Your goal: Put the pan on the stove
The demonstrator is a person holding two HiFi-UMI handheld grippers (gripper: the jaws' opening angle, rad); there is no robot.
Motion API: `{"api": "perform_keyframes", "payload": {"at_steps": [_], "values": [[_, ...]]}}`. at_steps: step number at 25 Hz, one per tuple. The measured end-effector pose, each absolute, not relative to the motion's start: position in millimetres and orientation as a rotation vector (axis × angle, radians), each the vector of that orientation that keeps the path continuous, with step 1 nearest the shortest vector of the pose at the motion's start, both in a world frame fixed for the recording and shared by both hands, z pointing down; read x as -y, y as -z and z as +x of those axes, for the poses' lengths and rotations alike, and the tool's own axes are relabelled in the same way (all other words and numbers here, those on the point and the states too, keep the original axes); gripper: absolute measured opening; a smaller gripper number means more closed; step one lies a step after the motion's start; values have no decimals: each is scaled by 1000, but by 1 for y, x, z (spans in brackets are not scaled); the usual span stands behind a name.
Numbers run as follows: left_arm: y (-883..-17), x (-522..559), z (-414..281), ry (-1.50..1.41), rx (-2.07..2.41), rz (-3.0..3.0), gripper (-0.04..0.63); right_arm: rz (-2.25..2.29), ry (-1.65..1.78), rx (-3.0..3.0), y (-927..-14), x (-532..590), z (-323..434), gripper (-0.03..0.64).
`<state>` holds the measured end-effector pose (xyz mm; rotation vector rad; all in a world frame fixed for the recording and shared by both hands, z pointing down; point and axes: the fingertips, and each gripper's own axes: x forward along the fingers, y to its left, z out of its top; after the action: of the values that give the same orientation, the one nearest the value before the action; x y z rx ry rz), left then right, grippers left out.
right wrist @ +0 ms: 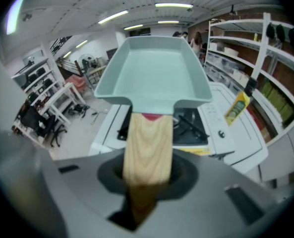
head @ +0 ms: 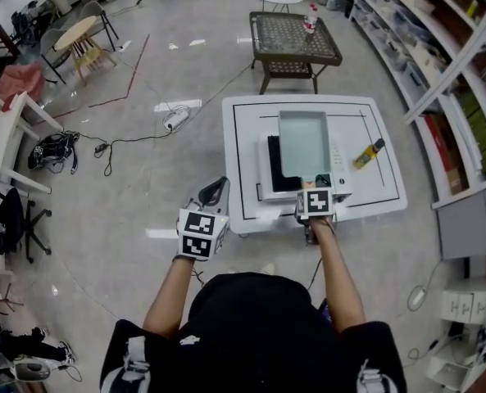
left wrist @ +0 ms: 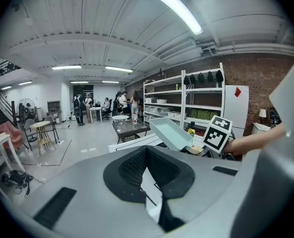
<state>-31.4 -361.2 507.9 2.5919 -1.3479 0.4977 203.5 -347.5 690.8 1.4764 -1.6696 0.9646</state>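
A pale teal rectangular pan [head: 302, 142] with a wooden handle [right wrist: 147, 143] hangs tilted above the stove [head: 277, 170], a white unit with a black burner grate [right wrist: 186, 125], on the white table [head: 374, 199]. My right gripper [head: 316, 188] [right wrist: 147, 175] is shut on the handle's end at the table's near edge. My left gripper [head: 212, 196] [left wrist: 147, 170] hovers left of the table over the floor, shut with nothing in it. In the left gripper view the pan [left wrist: 174, 133] and the right gripper's marker cube [left wrist: 217, 133] show ahead.
A yellow bottle [head: 368, 154] [right wrist: 238, 105] lies on the table right of the stove. A dark mesh table [head: 293, 39] stands beyond. Shelves [head: 439, 64] line the right side. Cables [head: 103, 146] trail over the floor at left.
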Motion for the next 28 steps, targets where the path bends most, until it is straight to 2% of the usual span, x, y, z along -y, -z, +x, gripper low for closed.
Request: {"api": "perform_keyframes", "payload": {"at_steps": [28], "values": [[-520,354,-40,-565,1420,2548,25,1386,-1038,1513,-746,343,225,97]]}}
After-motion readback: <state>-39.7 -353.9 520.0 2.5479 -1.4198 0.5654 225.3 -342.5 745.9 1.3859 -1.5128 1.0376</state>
